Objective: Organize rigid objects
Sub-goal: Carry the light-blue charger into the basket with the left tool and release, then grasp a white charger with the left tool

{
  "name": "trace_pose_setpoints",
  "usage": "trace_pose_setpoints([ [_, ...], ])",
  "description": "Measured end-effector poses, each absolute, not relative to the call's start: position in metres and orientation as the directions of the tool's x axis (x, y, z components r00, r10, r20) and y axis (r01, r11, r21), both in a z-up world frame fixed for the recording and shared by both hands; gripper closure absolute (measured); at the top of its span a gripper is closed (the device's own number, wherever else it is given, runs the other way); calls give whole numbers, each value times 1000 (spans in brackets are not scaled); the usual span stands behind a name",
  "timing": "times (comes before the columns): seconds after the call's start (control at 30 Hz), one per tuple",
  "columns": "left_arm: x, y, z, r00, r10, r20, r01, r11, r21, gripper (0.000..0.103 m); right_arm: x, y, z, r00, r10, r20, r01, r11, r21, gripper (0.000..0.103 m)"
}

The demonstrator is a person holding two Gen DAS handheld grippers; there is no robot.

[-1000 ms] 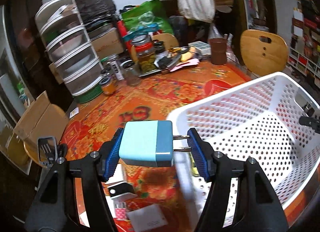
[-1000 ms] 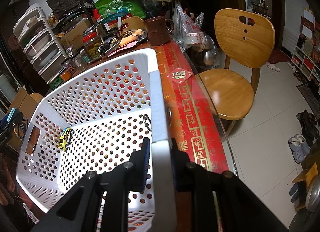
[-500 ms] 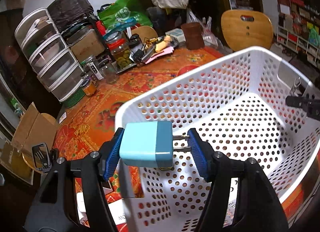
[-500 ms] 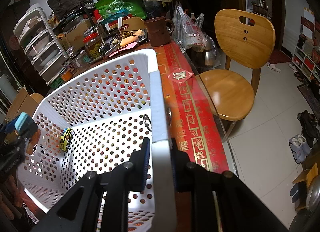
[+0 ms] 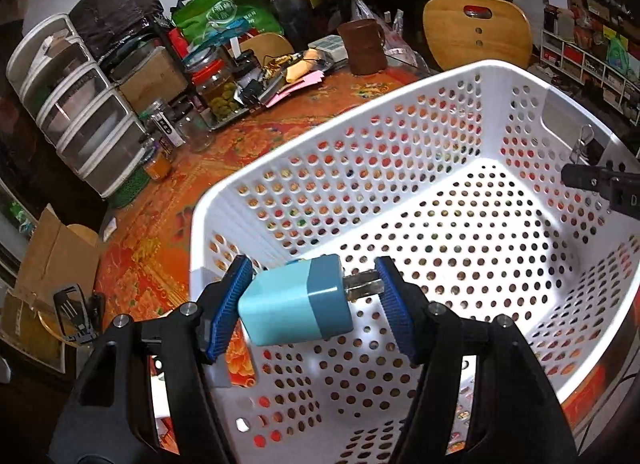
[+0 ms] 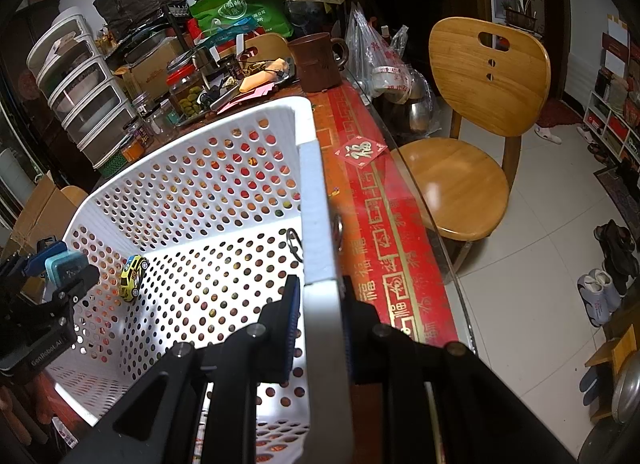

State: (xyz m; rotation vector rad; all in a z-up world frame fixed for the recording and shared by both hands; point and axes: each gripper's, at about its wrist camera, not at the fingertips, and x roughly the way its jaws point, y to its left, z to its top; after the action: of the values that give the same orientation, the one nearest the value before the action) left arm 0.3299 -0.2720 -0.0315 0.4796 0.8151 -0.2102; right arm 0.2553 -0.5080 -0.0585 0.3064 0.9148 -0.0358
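Note:
My left gripper is shut on a light blue plug adapter, one pad on its body and the other on the tips of its metal prongs. It hangs over the near left corner of a white perforated basket. In the right wrist view the left gripper shows at the basket's left wall, still holding the adapter. My right gripper is shut on the basket's right rim. A small yellow toy car lies on the basket floor.
The basket rests on a table with a red and orange patterned cloth. Jars, a brown mug, stacked plastic drawers and bags crowd the far side. A wooden chair stands to the right, and a cardboard box to the left.
My left gripper carried the adapter from beside the basket to over its near left corner and rolled slightly. The right gripper and the basket stayed put.

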Motion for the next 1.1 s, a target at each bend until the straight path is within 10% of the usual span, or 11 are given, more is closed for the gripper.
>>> trace_pose_setpoints([
  [0.23,318,-274,-33,692,-22,-721,382,859,341,15,256,-509,-59,612,99,-785,161,956,246,86],
  [0.77,230,-91,19,793,-34,-609,181,967,182,1,254,-508,-61,606,96,-790,153,960,235,86],
  [1.1,248,89,-82,609,165,-776,-148,985,93,4,253,-510,-60,608,103,-787,154,957,244,85],
])
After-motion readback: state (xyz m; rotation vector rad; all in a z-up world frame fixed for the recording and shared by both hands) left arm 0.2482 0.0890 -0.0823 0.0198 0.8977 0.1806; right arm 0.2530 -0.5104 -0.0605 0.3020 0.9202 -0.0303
